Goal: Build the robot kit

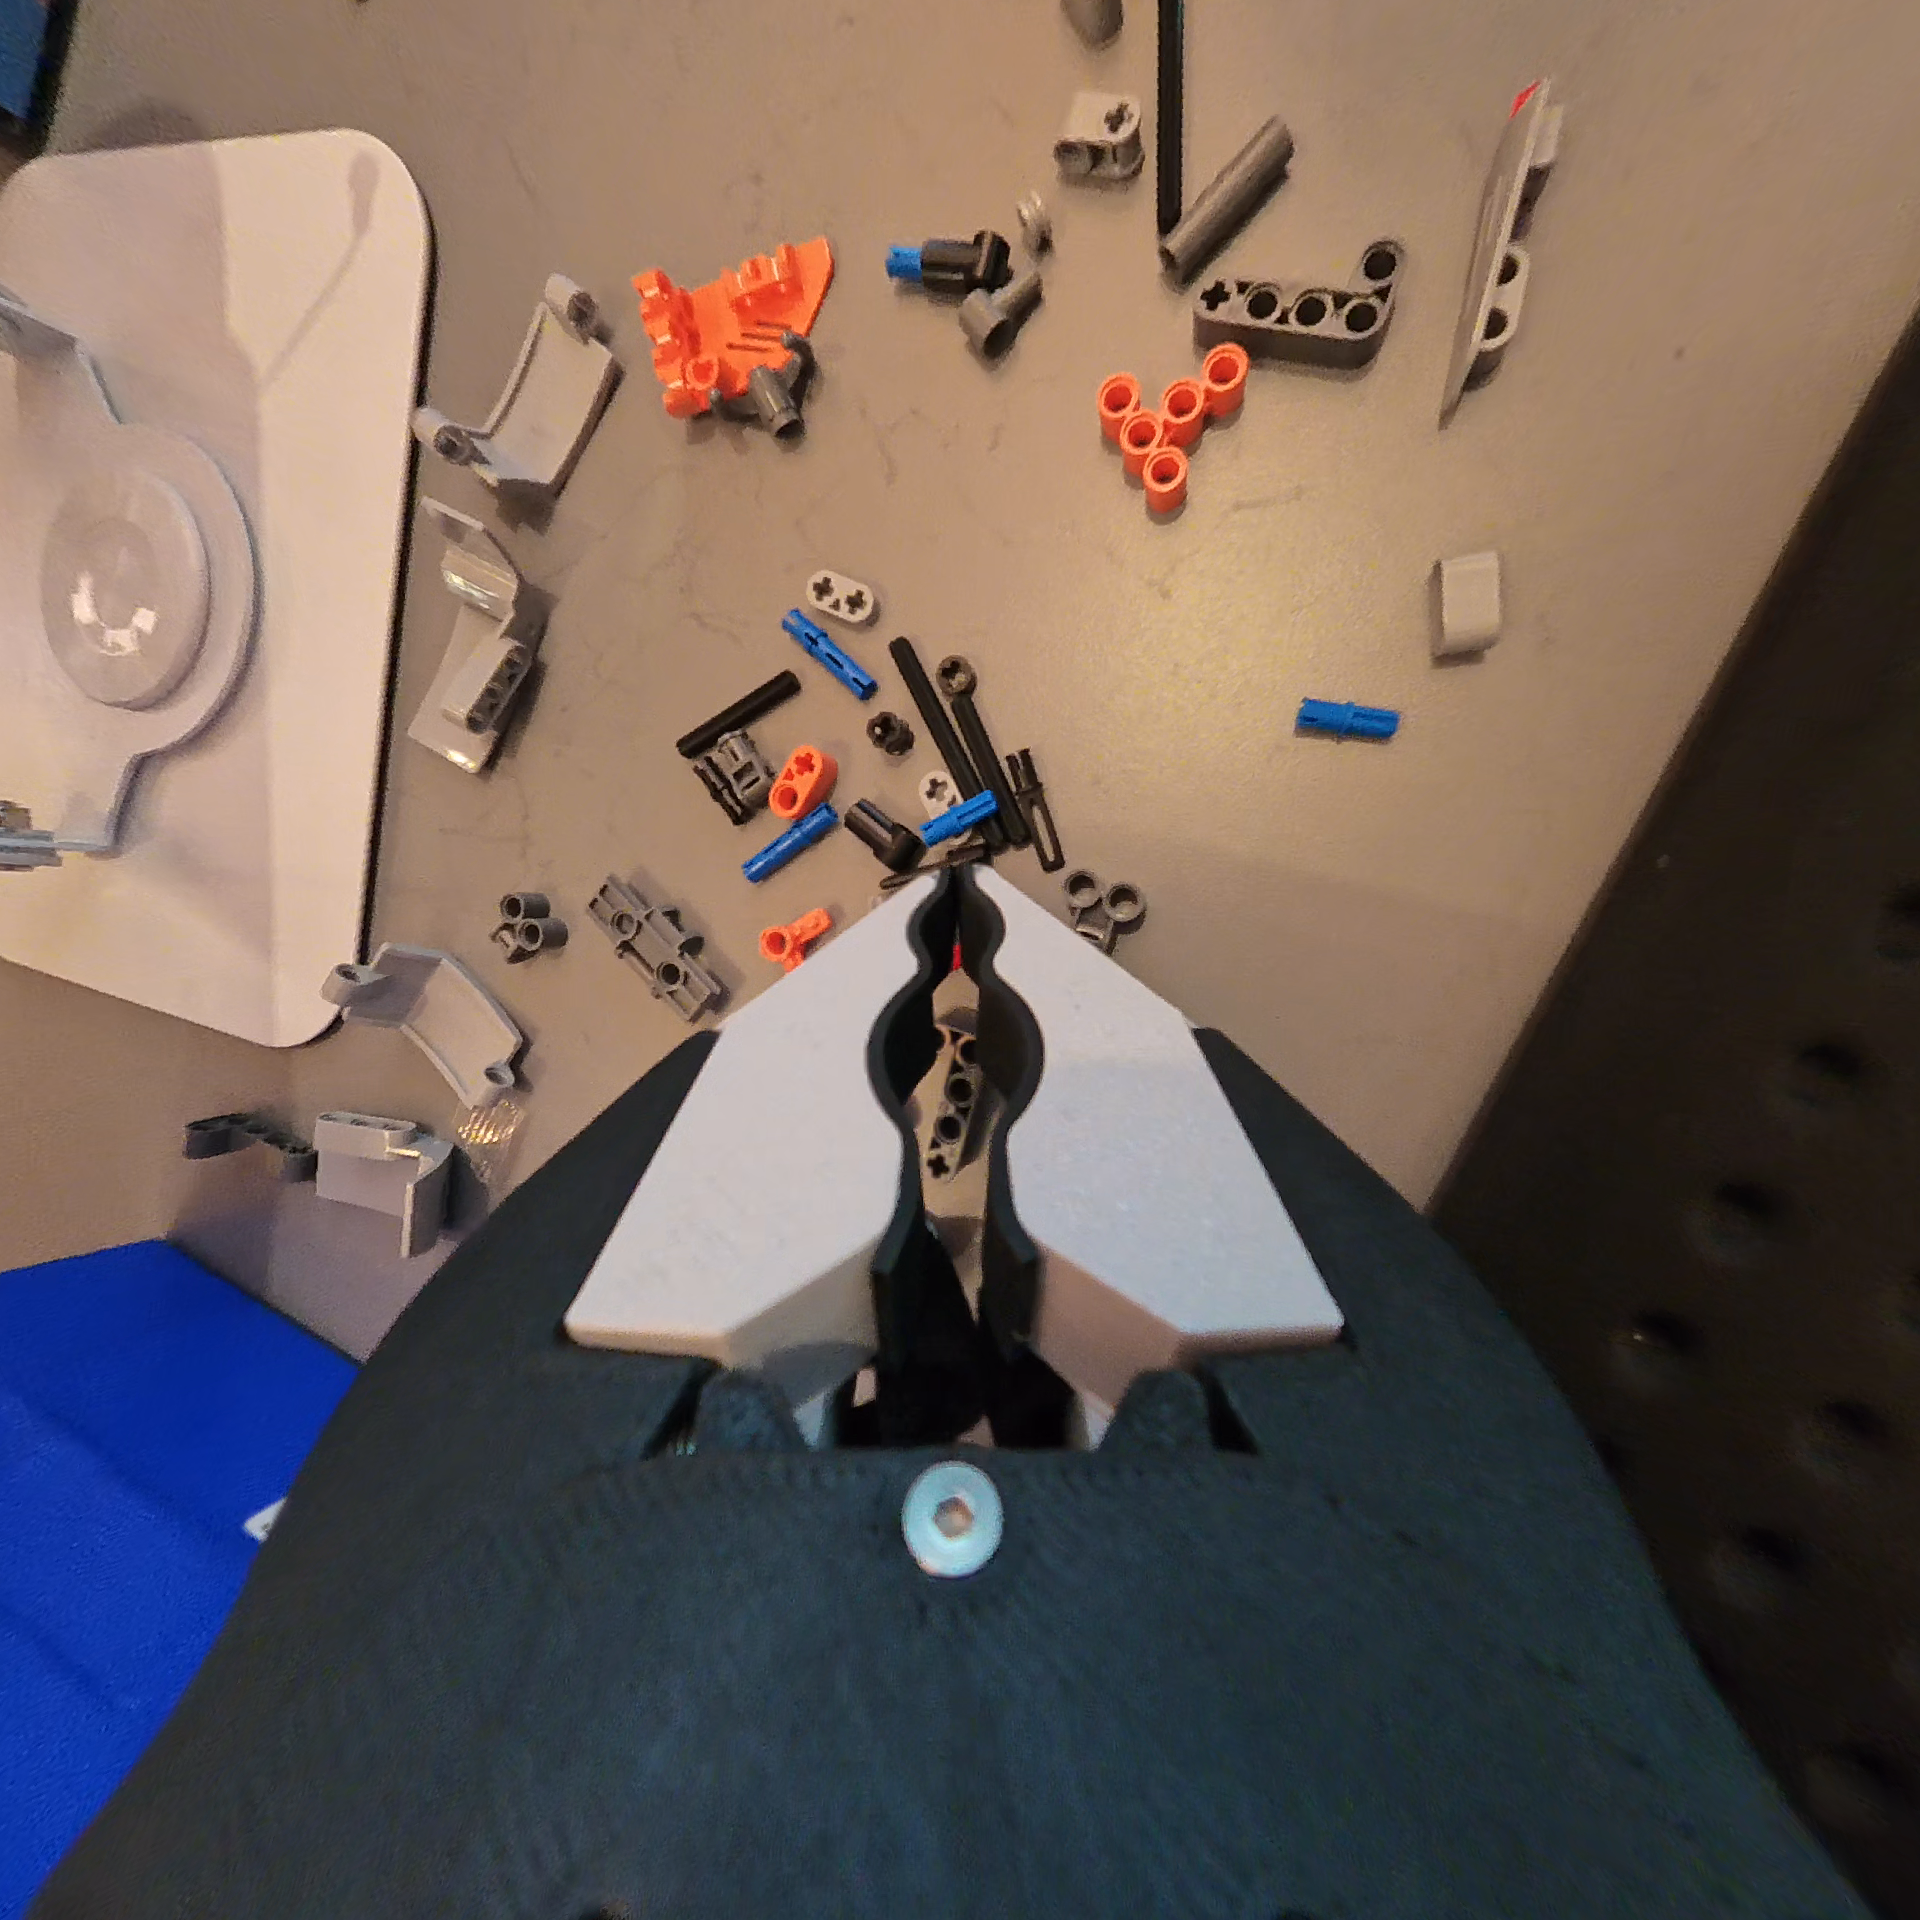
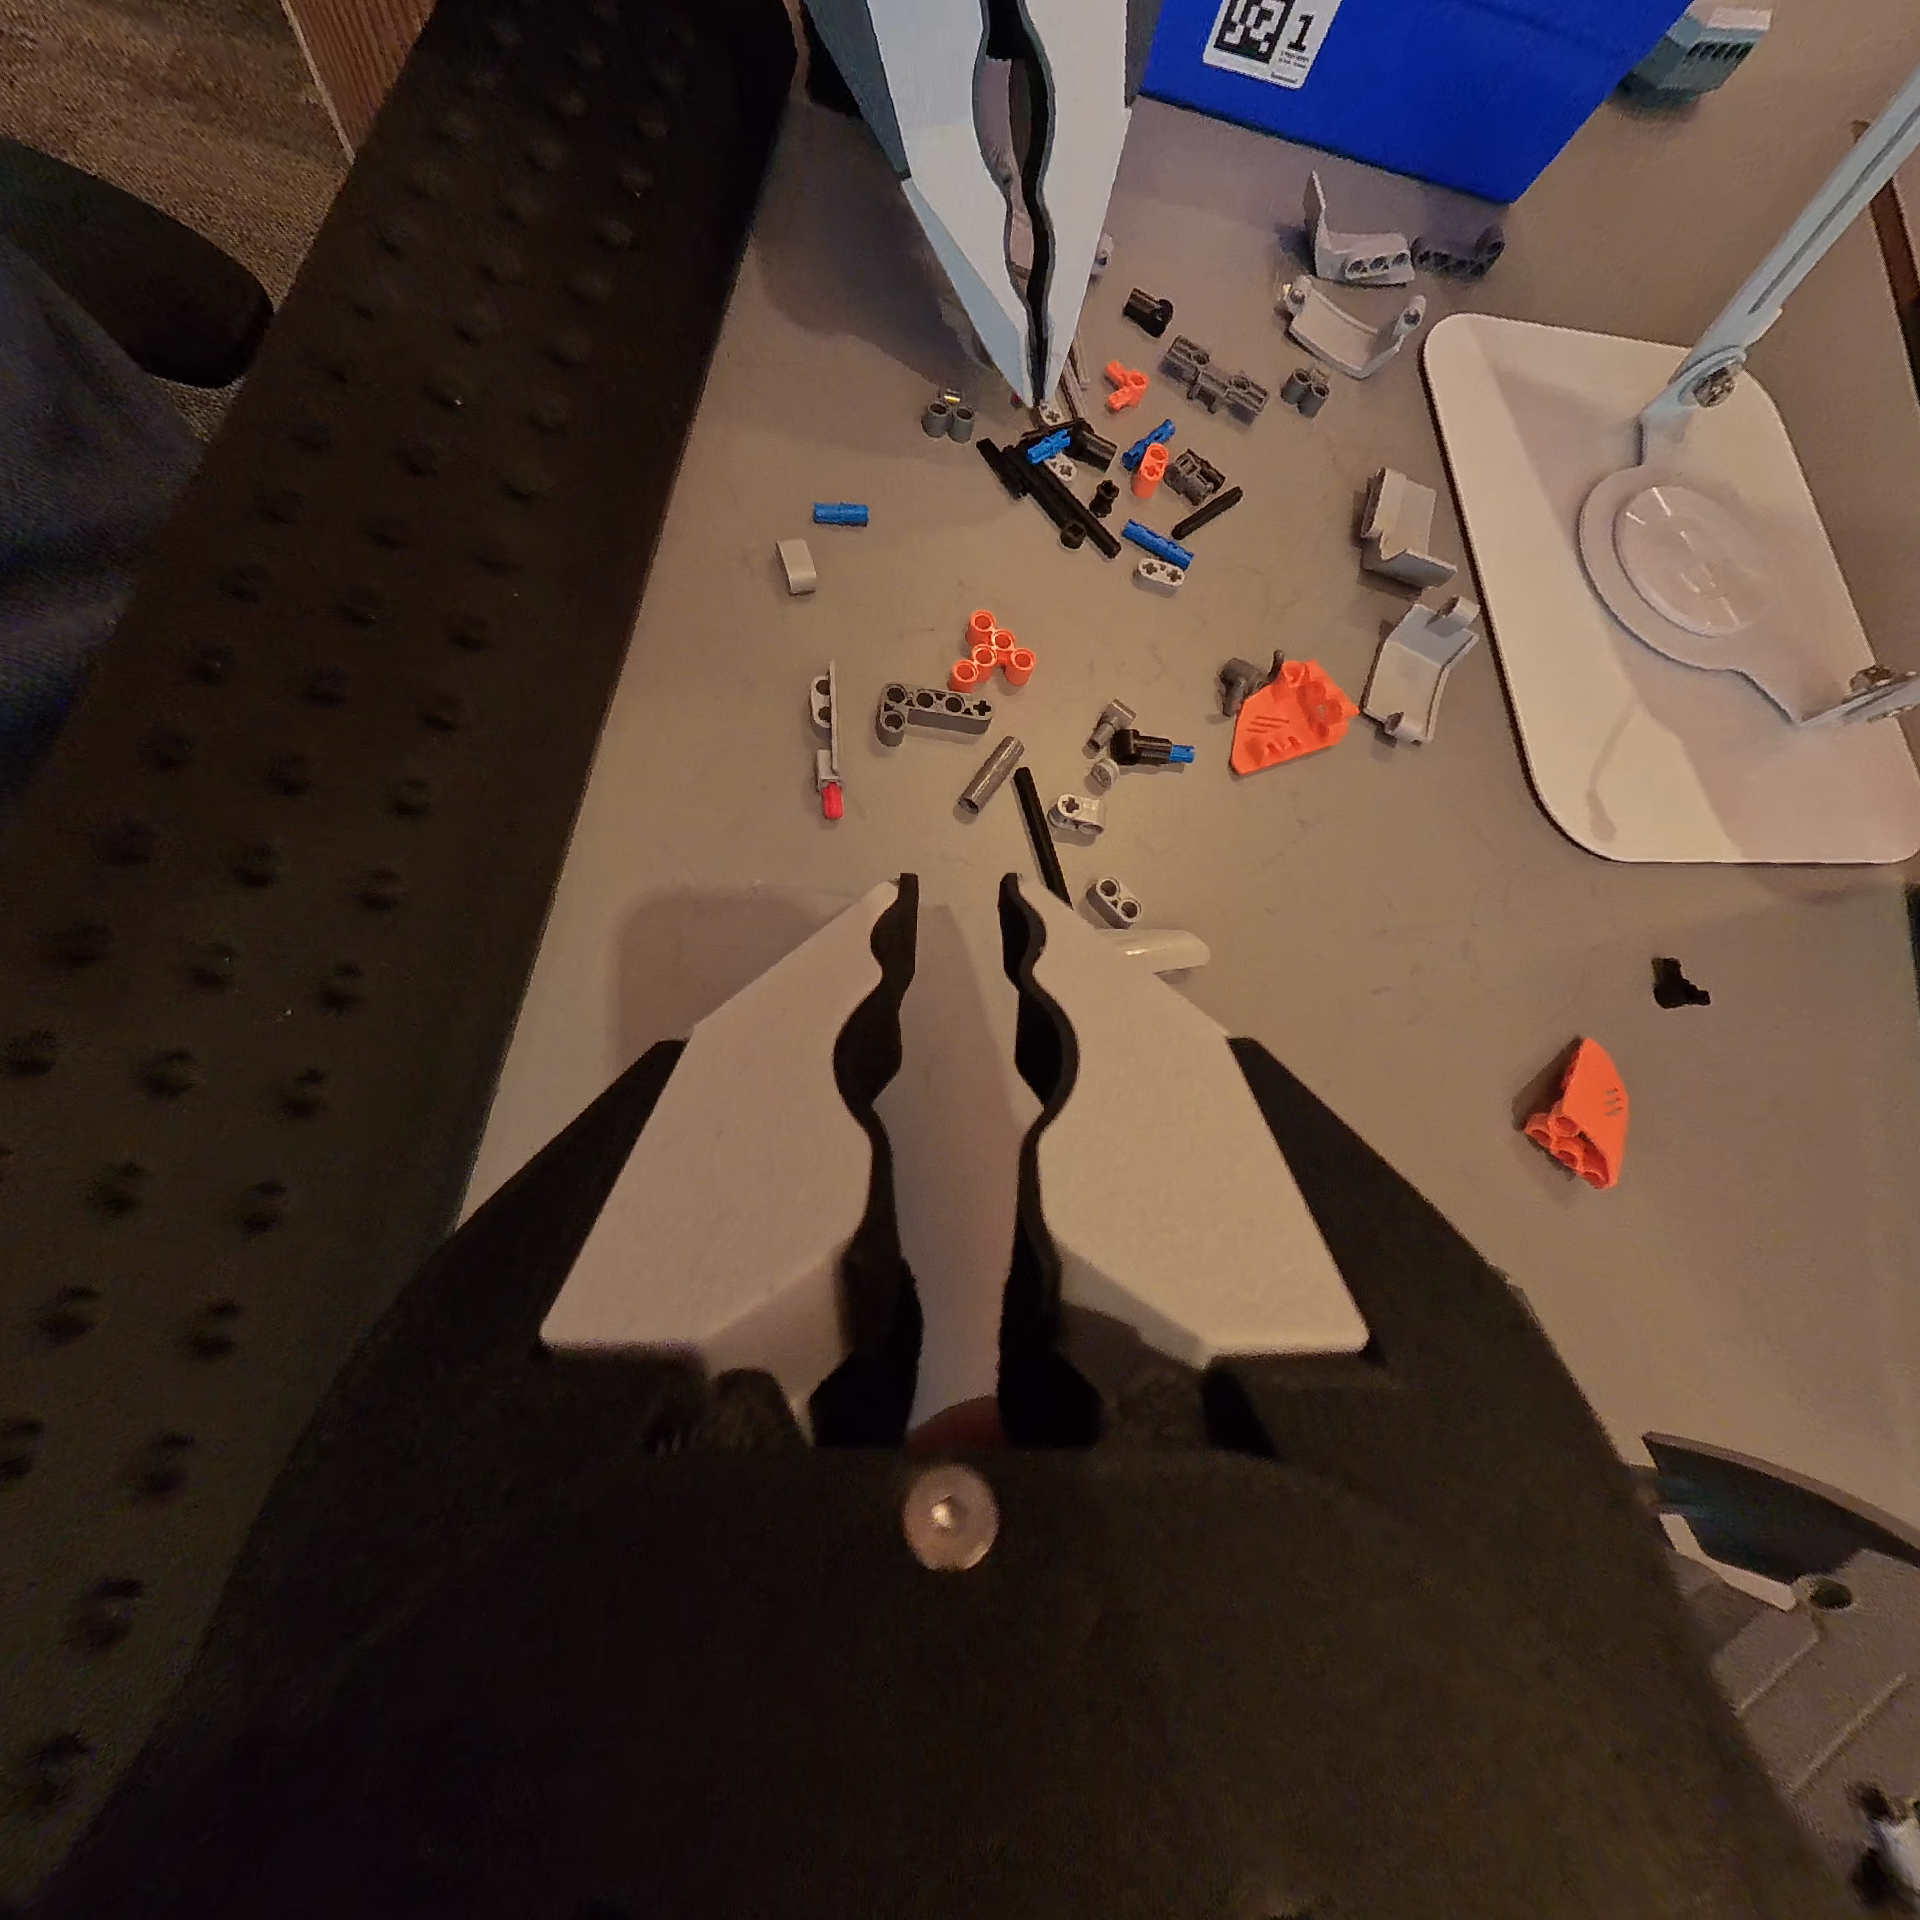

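My left gripper (image 1: 954, 881) is shut, its tips down on the grey table at the near edge of a heap of small building-toy parts. A thin black piece (image 1: 928, 864) lies right at the tips, with a blue pin (image 1: 958, 816) and a black elbow connector (image 1: 878, 831) just beyond. A bit of red (image 1: 954, 951) and a dark grey holed beam (image 1: 956, 1101) show through the gap behind the tips. The left gripper also shows in the right wrist view (image 2: 1039, 395), pointing down into the heap. My right gripper (image 2: 958, 883) is open and empty over bare table, beside a black axle (image 2: 1039, 831) and a light grey connector (image 2: 1114, 902).
A white tray (image 1: 312, 520) with a grey stand on it lies left of the heap. A blue box (image 1: 104, 1455) stands nearby and a black studded board (image 1: 1766, 1039) borders the table. Orange parts (image 1: 748, 322), (image 1: 1169, 421) and grey panels are scattered around; an orange wedge (image 2: 1579, 1112) lies apart. My right fingertips sit around 20 cm from my left ones. About 7 cm separates my right fingertips from the black axle (image 2: 1039, 831). It is also in sight in the left wrist view (image 1: 1171, 115).
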Tool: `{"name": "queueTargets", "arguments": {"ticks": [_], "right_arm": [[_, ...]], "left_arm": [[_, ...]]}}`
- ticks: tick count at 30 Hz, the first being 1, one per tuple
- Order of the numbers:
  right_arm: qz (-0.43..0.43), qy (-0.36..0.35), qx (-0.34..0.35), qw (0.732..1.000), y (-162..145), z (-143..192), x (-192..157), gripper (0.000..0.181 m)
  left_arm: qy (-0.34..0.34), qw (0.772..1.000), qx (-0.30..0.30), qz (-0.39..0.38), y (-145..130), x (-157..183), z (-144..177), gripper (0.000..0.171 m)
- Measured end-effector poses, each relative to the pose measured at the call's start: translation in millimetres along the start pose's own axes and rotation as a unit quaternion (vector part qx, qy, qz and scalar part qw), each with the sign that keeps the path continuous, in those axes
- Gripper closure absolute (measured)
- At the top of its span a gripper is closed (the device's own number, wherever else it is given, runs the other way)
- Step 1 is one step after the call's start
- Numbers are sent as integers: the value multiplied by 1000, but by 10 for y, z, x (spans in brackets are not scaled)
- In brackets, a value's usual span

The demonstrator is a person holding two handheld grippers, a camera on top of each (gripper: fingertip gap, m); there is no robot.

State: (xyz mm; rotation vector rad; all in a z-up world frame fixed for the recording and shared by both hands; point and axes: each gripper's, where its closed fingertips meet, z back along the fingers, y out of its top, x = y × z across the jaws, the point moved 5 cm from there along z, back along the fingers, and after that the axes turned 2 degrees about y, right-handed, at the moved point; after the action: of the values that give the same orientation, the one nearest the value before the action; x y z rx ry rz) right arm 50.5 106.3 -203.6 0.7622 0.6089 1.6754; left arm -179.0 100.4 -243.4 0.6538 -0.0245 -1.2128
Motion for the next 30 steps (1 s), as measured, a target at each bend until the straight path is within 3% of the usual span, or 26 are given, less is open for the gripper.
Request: {"name": "queueTargets", "arguments": {"ticks": [5, 8, 12, 19, 23, 27, 29, 30], "right_arm": [[2, -1, 1, 1000, 11, 11, -10, 168], [3, -1, 1, 1000, 14, 13, -19, 168], [4, -2, 2, 1000, 18, 18, -21, 168], [3, -5, 6, 1000, 19, 25, -10, 168], [9, -37, 43, 998, 160, 62, 21, 162], [56, -100, 97, 989, 405, 56, 1, 152], [85, -124, 78, 986, 424, -20, -18, 151], [95, -123, 59, 986, 395, -60, -36, 151]], "left_arm": [[15, 1000, 6, 10, -6, -41, 60, 171], [13, 1000, -1, 14, -13, -83, 35, 155], [-8, 999, -36, 10, -72, -66, -59, 160], [-18, 999, -22, 35, -50, -60, -80, 167], [-6, 991, 78, 109, 141, -116, 94, 171], [-52, 943, 260, 200, 654, -23, 329, 171], [-70, 930, 291, 212, 810, 42, 334, 171], [-63, 936, 282, 202, 829, 56, 302, 171]]}}
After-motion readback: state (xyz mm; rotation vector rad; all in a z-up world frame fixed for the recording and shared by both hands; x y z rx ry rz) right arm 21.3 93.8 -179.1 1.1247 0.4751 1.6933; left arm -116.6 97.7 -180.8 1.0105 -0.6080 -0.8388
